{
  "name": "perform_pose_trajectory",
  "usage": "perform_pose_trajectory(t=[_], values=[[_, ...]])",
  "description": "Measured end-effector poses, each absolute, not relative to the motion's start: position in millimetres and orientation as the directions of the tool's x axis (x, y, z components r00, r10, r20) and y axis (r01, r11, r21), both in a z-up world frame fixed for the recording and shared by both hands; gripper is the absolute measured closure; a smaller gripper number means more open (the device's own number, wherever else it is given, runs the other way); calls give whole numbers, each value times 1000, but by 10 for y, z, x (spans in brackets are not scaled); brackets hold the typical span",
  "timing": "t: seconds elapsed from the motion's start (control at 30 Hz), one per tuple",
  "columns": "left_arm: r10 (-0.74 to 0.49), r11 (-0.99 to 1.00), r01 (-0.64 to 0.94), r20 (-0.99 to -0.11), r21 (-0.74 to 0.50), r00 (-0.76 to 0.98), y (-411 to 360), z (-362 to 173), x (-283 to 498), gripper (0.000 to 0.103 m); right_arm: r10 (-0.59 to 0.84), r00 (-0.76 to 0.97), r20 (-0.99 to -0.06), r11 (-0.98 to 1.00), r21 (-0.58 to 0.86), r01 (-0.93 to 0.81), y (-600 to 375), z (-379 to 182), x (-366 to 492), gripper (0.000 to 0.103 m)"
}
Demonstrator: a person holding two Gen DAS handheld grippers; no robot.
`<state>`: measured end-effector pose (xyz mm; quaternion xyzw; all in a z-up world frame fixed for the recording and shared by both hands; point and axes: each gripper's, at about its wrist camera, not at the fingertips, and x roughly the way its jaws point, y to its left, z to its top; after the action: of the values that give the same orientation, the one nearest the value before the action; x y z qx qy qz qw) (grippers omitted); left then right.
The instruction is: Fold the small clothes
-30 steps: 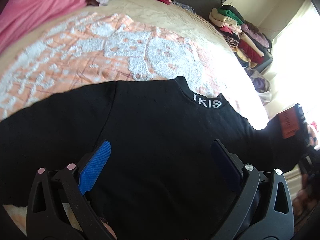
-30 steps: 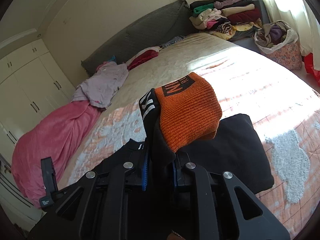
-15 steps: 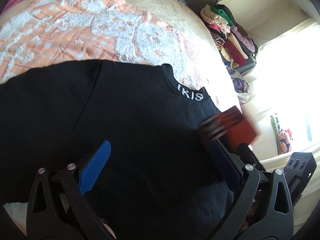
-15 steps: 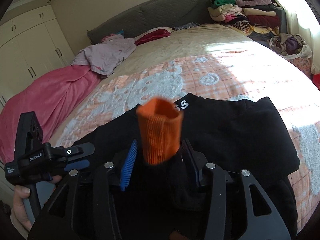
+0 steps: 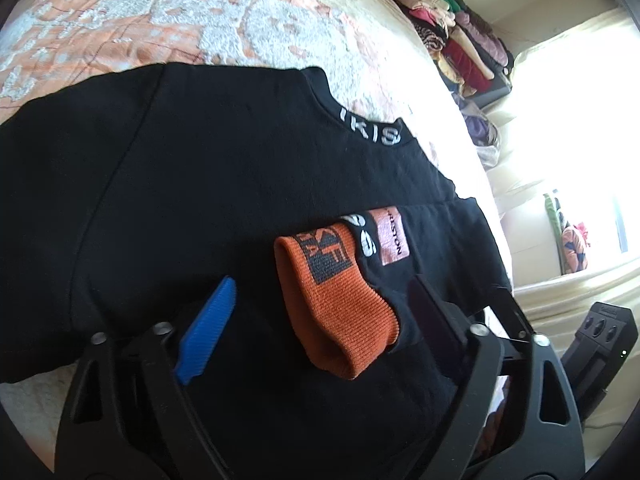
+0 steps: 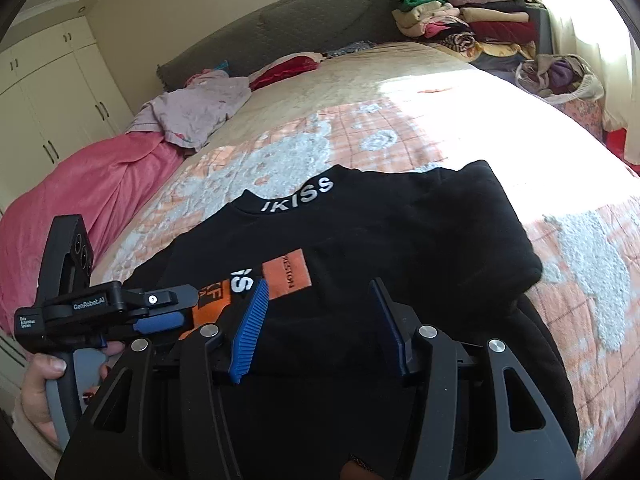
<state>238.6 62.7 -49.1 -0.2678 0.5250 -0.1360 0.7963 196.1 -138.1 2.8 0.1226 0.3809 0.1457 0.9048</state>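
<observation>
A black sweatshirt (image 5: 180,184) with white collar lettering lies flat on the bed; it also shows in the right wrist view (image 6: 400,232). Its right sleeve is folded across the body, and the orange cuff (image 5: 340,300) rests on the chest between my left fingers. An orange patch (image 6: 286,274) shows on the sleeve. My left gripper (image 5: 320,320) is open, low over the sweatshirt, touching nothing I can see. My right gripper (image 6: 316,326) is open and empty above the folded sleeve. The left gripper's body (image 6: 100,304) shows at the right view's left edge.
The sweatshirt lies on an orange and white patterned blanket (image 6: 352,132). A pink blanket (image 6: 80,200) and a lilac garment (image 6: 192,108) lie at the bed's far left. Stacked folded clothes (image 6: 464,28) and a basket of clothes (image 6: 560,80) stand at the far right.
My right gripper carried the orange-cuffed sleeve across the sweatshirt, opened and let it go. The cuff now lies on the chest. My left gripper stayed open over the sweatshirt.
</observation>
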Motion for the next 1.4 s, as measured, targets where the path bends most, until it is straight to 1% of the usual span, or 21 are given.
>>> perform_pose_trajectory(t=[0.03,0.07,0.13,0.2,0.27,0.3,0.33,0.37,0.4,0.5,0.57,0.67,0.8,0.9,1.0,1.17,1.23,1.27,1.33,1.4], values=[[-508,813,-62,-758,-579,409,604,-515,2390,44,352,670,-654,928,339,-157,-1435,20,1931,52],[-526,802,-61,-750,-594,400,592,-543,2389,47,349,672,-653,927,347,-144,-1486,14,1900,52],[-541,792,-61,-745,-607,391,537,-589,2397,48,344,677,-651,925,358,-127,-1555,6,1848,50],[-508,819,-49,-763,-571,400,474,-584,2397,48,333,686,-647,928,355,-115,-1607,9,1789,50],[-469,846,-40,-778,-531,418,428,-557,2391,65,318,696,-643,932,345,-108,-1634,11,1727,50],[-449,858,-35,-783,-512,431,410,-545,2389,82,314,697,-644,934,342,-105,-1637,6,1703,50],[-446,862,-29,-783,-507,433,401,-543,2391,90,310,698,-645,935,338,-103,-1644,-1,1674,50],[-451,859,-25,-780,-511,434,398,-541,2393,91,308,698,-647,936,336,-102,-1642,-4,1658,50],[-457,856,-21,-774,-517,439,402,-531,2397,96,305,697,-649,938,332,-101,-1638,-11,1641,50],[-504,822,9,-719,-570,478,469,-397,2351,98,298,690,-659,942,320,-100,-1623,-47,1610,50],[-483,835,35,-702,-549,524,509,-248,2303,98,297,682,-668,943,317,-101,-1619,-70,1615,50],[-392,882,30,-696,-471,602,633,-37,2237,98,291,680,-672,945,313,-95,-1626,-85,1628,50],[-381,873,-5,-687,-488,619,817,-6,2262,98,288,672,-682,945,318,-82,-1633,-106,1680,50],[-350,883,-31,-702,-468,620,936,4,2245,98,280,669,-689,946,317,-69,-1643,-122,1714,50],[-347,889,-32,-717,-457,604,976,18,2234,98,265,666,-697,947,318,-45,-1664,-139,1757,50],[-286,915,-71,-761,-398,582,1026,-81,2269,91,225,672,-706,955,297,-7,-1695,-151,1809,50],[-269,916,-86,-759,-392,593,1096,-70,2258,84,216,677,-703,957,289,-6,-1693,-142,1831,50],[-261,915,-93,-754,-391,603,1132,-51,2245,83,211,679,-703,960,281,-8,-1681,-137,1840,49],[-247,914,-105,-742,-392,623,1199,-2,2223,82,202,679,-706,967,256,-21,-1634,-128,1877,45],[-234,919,-104,-739,-380,632,1214,29,2204,82,196,675,-711,972,233,-37,-1577,-131,1925,44]])
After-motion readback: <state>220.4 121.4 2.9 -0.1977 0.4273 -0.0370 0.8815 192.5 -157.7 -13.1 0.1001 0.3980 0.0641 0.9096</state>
